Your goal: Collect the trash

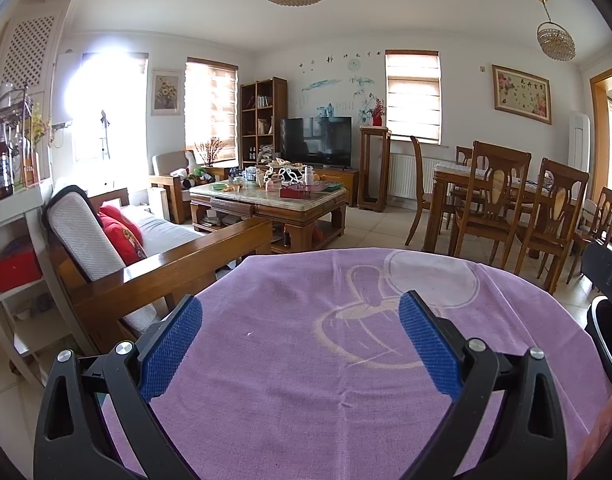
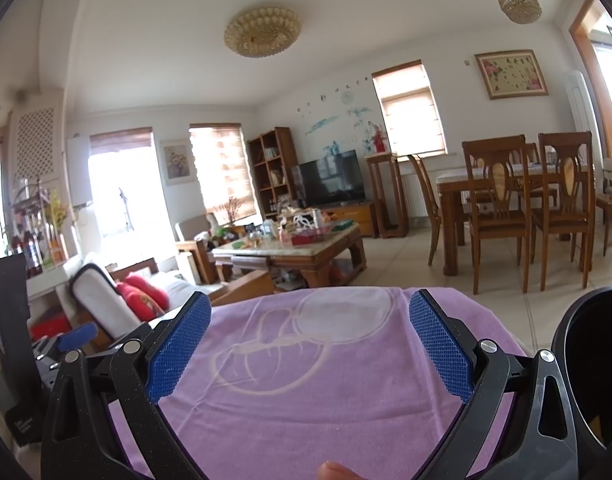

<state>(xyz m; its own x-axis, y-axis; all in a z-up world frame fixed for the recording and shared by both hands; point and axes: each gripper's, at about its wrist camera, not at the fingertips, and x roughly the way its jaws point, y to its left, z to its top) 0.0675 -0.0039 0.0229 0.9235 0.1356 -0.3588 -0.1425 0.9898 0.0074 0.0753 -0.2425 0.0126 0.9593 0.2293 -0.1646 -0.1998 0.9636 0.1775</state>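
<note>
My left gripper (image 1: 302, 308) is open and empty, its blue pads (image 1: 172, 348) spread wide above a purple cloth (image 1: 306, 360) with a pale drawing on it. My right gripper (image 2: 310, 308) is also open and empty above the same purple cloth (image 2: 306, 380). A black bin (image 2: 594, 364) stands at the cloth's right edge; its rim also shows in the left wrist view (image 1: 606, 340). No piece of trash shows on the cloth. The left gripper's blue pad (image 2: 78, 336) shows at the left of the right wrist view.
A wooden sofa (image 1: 154, 268) with red cushions stands left of the cloth. A coffee table (image 1: 266, 204) crowded with several items stands beyond it. A dining table with chairs (image 1: 506, 208) is at the right. A white shelf (image 1: 10, 248) is at the far left.
</note>
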